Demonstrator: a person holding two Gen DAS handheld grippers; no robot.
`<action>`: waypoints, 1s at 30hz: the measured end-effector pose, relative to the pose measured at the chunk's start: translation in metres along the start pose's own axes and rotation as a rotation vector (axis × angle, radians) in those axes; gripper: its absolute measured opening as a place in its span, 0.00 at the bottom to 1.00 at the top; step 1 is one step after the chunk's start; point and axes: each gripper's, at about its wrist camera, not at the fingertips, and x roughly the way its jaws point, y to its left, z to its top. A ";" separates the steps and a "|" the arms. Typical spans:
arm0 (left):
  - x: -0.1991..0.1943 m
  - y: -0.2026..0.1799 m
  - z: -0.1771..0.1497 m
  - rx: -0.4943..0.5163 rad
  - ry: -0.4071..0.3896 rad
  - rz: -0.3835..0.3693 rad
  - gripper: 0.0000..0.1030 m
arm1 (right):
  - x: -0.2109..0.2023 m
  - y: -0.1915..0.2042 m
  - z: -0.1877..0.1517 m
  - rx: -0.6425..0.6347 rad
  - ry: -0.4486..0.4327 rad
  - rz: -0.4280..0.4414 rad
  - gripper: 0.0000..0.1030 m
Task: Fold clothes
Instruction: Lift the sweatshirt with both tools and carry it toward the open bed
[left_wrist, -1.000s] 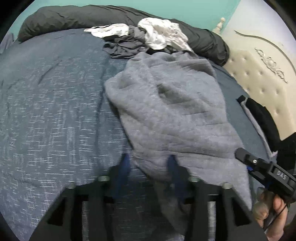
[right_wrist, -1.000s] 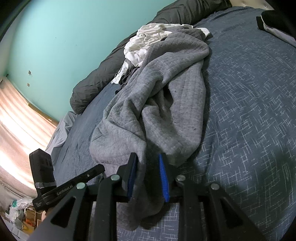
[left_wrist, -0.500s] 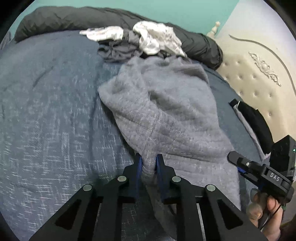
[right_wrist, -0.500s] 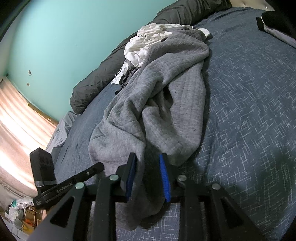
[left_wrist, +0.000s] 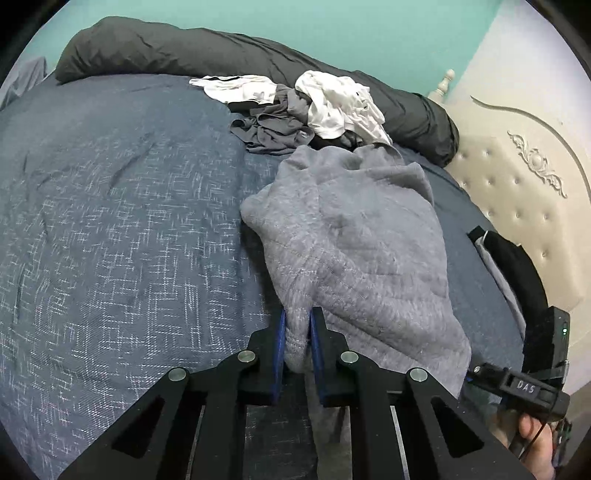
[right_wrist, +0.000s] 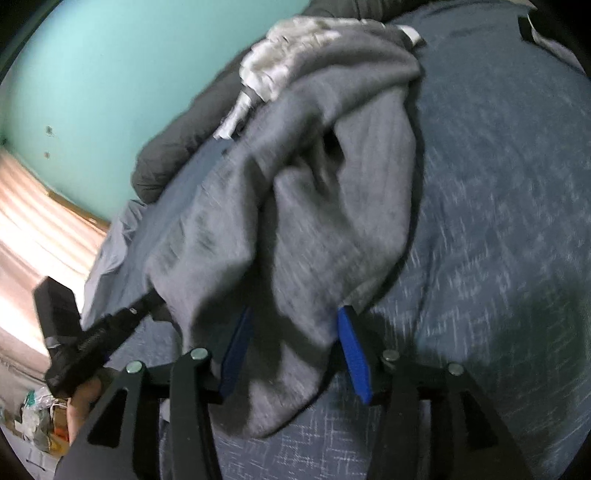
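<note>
While the left gripper (left_wrist: 296, 332) clamps the grey garment's (left_wrist: 362, 251) edge, the right gripper (right_wrist: 295, 332) stands open around it; bare bedspread (left_wrist: 110, 221) lies leftward.

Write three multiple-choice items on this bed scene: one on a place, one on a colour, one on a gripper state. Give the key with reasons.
1. Where does the white garment lie?
A. beside the dark rolled duvet
B. on the floor
C. on the headboard

2. What colour is the wall?
A. yellow
B. teal
C. red

3. How is the left gripper?
A. open, off the cloth
B. out of view
C. shut on the grey sweatshirt

Key: 1 A, it lies against the duvet; 2 B, teal shows above the bed; 3 C, the blue pads pinch a fold, while the right gripper stands open.
</note>
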 end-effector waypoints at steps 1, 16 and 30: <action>0.001 0.001 -0.001 -0.002 0.001 -0.001 0.13 | 0.003 0.000 -0.003 0.008 0.015 -0.011 0.48; -0.022 -0.007 0.002 0.006 -0.026 -0.049 0.12 | 0.006 0.030 -0.016 -0.064 0.004 0.060 0.05; -0.154 -0.060 0.021 0.009 -0.175 -0.153 0.09 | -0.154 0.111 0.026 -0.266 -0.231 0.120 0.04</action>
